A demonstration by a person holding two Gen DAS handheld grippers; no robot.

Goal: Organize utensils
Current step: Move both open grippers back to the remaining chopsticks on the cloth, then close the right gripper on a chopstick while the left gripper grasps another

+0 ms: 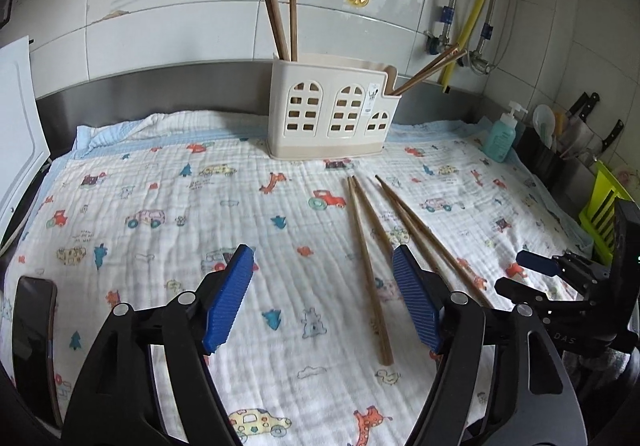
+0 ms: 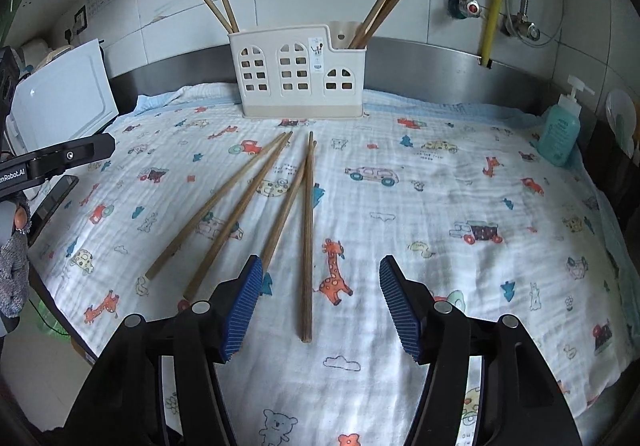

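Observation:
A cream utensil holder (image 1: 332, 110) (image 2: 298, 74) stands at the back of the printed cloth (image 2: 440, 206). Brown chopsticks stand in its left compartment (image 1: 280, 22) and lean out of its low right one (image 2: 380, 10). Several loose chopsticks (image 1: 368, 266) lie fanned on the cloth. My left gripper (image 1: 322, 252) hangs open just left of them, and the nearest stick runs close by its right pad. My right gripper (image 2: 320, 262) is open over the rightmost chopstick (image 2: 307, 238), which lies between the blue pads untouched. It also shows at the right edge of the left wrist view.
A dark phone (image 1: 34, 346) lies at the cloth's left edge beside a white cutting board (image 2: 64, 106). A green soap bottle (image 2: 560, 130), a knife block (image 1: 580, 118) and a lime rack (image 1: 600, 206) line the right side. A steel backsplash and tiled wall close the back.

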